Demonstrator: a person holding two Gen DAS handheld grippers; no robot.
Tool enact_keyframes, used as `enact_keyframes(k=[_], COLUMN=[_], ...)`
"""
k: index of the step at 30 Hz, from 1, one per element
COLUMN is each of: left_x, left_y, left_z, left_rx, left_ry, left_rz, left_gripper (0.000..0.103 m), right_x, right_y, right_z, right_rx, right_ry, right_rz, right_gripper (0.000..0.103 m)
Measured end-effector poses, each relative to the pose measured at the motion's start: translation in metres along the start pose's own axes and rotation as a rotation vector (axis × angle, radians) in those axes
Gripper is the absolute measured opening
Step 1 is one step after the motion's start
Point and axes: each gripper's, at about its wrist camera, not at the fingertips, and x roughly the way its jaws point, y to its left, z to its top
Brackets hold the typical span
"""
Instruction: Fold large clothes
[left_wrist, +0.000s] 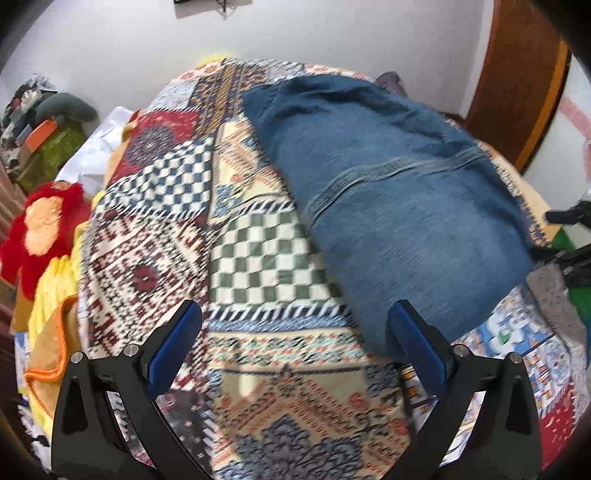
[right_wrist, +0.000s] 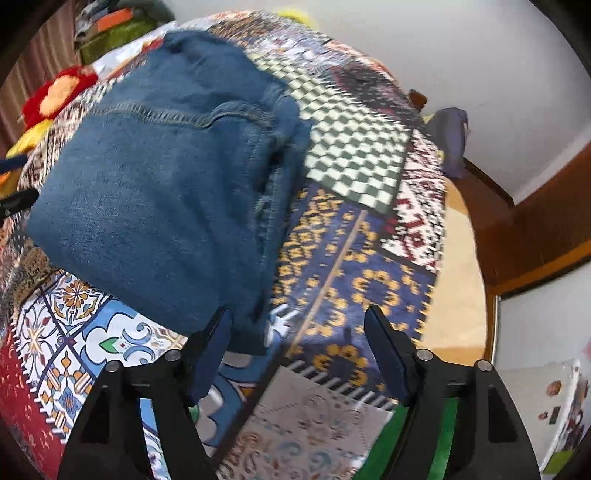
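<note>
A pair of blue jeans (left_wrist: 388, 177) lies folded into a compact stack on the patchwork bedspread (left_wrist: 258, 258). My left gripper (left_wrist: 295, 328) is open and empty; its right finger sits by the near corner of the jeans. In the right wrist view the jeans (right_wrist: 159, 177) lie to the left on the bedspread (right_wrist: 351, 266). My right gripper (right_wrist: 297, 332) is open and empty, with its left finger at the near corner of the denim. Both views are motion-blurred.
A red and orange flower cushion (left_wrist: 40, 229) and yellow cloth (left_wrist: 51, 306) lie at the bed's left edge. Boxes and clutter (left_wrist: 40, 122) stand by the wall. A wooden headboard (left_wrist: 517, 81) rises at the far right. A purple cloth (right_wrist: 450, 136) lies by the far bed edge.
</note>
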Motion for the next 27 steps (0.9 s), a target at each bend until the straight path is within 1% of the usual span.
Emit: enact_keyframes(k=[1,3,6,10,14,16,18,20,22,24,27], left_x=[0.0,-0.002,-0.009,-0.022,-0.024,-0.016,-0.003,0.017,0.041,0.066,0.094], left_y=[0.002,0.006,0.012,0.014,0.01,0.008,0.01,0.015,0.02,0.029,0.039], left_z=[-0.001,-0.001,0.004,0.024,0.057,0.077,0.1,0.128,0.151,0.168,0.178], left_rx=[0.012,0.024,0.018,0.022,0.041,0.038,0.029,0.011,-0.006,-0.037,-0.085], left_ry=[0.006,-0.003,-0.028,-0.088,-0.143,-0.147,-0.147,-0.131,-0.096,-0.062,-0.031], left_rz=[0.025,0.053,0.066,0.065,0.039,0.006,-0.037,-0.04,-0.037,-0.036,-0.051], left_gripper=[0.103,0.103,0.103,0.103,0.103,0.103,0.103,0.103,0.103,0.103,0.103], right_x=[-0.004,-0.015,-0.032,-0.043,-0.038,-0.027,-0.014,0.0,0.015,0.035,0.065], right_y=[-0.005,-0.014,-0.021,-0.022,-0.013,-0.008,-0.002,0.003,0.005,0.005,-0.001], right_z=[0.001,0.004,0.017,0.046,0.076,0.094,0.114,0.133,0.152,0.169,0.188], right_rx=[0.013,0.038,0.064,0.097,0.108,0.117,0.152,0.183,0.2,0.227,0.261], right_ry=[-0.005,-0.032,-0.09,-0.153,-0.175,-0.164,-0.136,-0.117,-0.096,-0.063,-0.018], right_rz=[0.013,0.015,0.021,0.117,0.204,0.25,0.316,0.385,0.459,0.486,0.459], right_gripper=[0.071,0.071,0.072,0.072,0.072,0.073,0.073,0.073,0.073,0.073,0.073])
